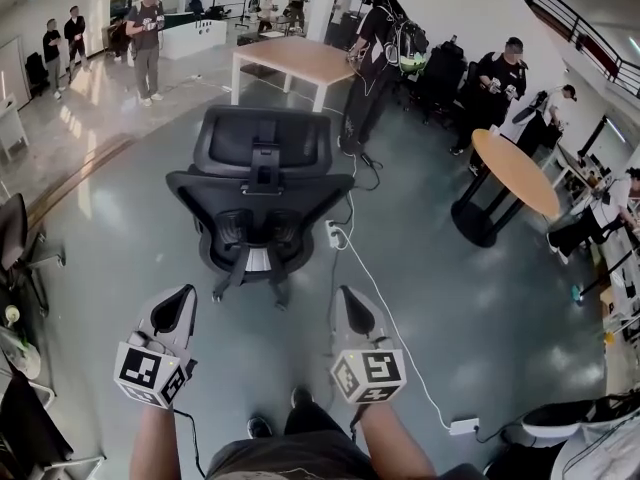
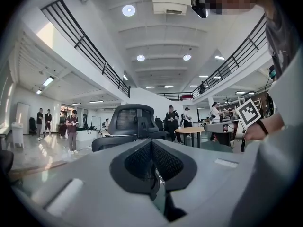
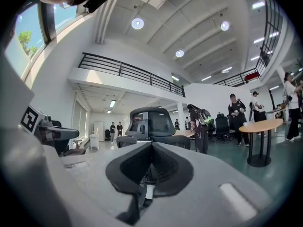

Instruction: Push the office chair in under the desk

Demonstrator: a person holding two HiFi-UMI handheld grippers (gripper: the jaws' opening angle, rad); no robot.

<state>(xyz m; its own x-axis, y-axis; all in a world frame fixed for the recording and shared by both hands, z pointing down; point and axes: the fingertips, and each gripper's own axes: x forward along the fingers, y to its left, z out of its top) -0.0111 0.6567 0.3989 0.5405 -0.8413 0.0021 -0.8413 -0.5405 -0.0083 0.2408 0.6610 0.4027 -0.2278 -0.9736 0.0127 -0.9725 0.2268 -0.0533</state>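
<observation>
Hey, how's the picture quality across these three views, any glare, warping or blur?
Head view: sharp, fisheye bends the room's edges, daylight glares off the floor at upper left, the office chair is evenly lit. Left gripper view: black rounded corners, a ceiling light blown out white. Right gripper view: same dark corners, bright window at upper left, the chair crisp.

Black office chair (image 1: 258, 193), upright, apart from desk (image 1: 296, 60)

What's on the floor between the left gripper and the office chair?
Nothing: in the head view, only bare grey floor separates the left gripper from the office chair.
</observation>
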